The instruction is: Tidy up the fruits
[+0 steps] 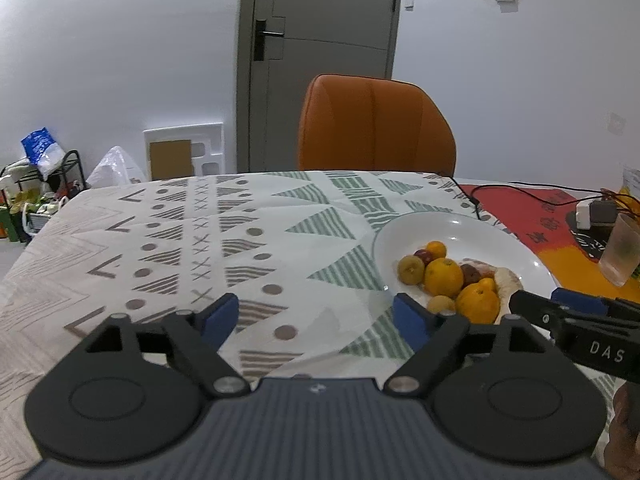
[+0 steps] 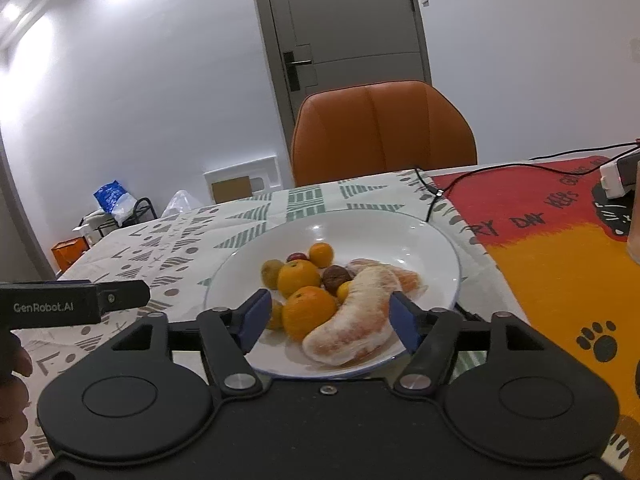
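Pomelo segment lengthwise across plate (near-left to far-right)

Soft, even indoor light, ceiling glare upper left, fisheye-bent edges, slightly blurred.

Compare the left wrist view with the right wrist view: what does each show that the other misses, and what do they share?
Only the left wrist view shows the frosted cup at the right edge whole, and the open left gripper over bare tablecloth.

Only the right wrist view clearly shows the big peeled citrus segment at the front of the plate, lying between the open right gripper pads, untouched, and the paw prints on the red-orange mat.

Both show the white plate of fruit, the orange chair, the grey door.
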The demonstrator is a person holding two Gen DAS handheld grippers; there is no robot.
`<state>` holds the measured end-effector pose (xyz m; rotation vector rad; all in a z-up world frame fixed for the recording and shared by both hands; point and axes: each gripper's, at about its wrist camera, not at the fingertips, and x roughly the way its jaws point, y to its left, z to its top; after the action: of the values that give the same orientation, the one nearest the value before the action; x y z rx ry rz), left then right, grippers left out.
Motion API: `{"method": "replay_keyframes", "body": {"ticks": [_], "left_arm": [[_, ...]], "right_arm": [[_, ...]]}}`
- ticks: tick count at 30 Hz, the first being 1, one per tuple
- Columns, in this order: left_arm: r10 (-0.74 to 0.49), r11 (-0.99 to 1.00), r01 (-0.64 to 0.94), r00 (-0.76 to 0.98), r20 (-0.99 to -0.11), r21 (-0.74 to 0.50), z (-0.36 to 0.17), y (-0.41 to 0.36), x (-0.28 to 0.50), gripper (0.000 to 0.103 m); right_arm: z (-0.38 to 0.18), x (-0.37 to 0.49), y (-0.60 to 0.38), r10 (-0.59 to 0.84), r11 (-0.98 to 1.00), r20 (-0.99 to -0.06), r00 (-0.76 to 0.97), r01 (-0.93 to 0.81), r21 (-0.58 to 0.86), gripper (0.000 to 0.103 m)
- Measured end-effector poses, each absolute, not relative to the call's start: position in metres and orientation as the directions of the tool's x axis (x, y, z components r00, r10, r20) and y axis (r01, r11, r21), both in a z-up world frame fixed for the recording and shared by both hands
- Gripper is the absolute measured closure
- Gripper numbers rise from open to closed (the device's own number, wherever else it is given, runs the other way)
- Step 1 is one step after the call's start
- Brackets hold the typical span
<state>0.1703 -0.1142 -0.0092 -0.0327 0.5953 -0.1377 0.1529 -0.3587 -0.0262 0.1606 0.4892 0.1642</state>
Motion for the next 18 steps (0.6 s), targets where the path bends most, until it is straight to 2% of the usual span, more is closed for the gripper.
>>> {"method": "replay_keyframes", "body": {"ticks": [11,18], "left_arm": [[-0.067,0.998,0.049,0.811,-0.581,-0.047,-0.005,-0.083,0.153,0.01],[-0.048,0.998,0.014,0.8,-0.599,-0.062,-0.004,-0.061,0.141,0.008]], "right_arm": [[-0.018,0.142,-0.337,0.23,0.969,-0.451,0.862,-0.159,0.19,0.021],[-0.011,0.133,-0.322,0.246,0.968,-0.466,0.85,-0.186,0.171,0.007]]}}
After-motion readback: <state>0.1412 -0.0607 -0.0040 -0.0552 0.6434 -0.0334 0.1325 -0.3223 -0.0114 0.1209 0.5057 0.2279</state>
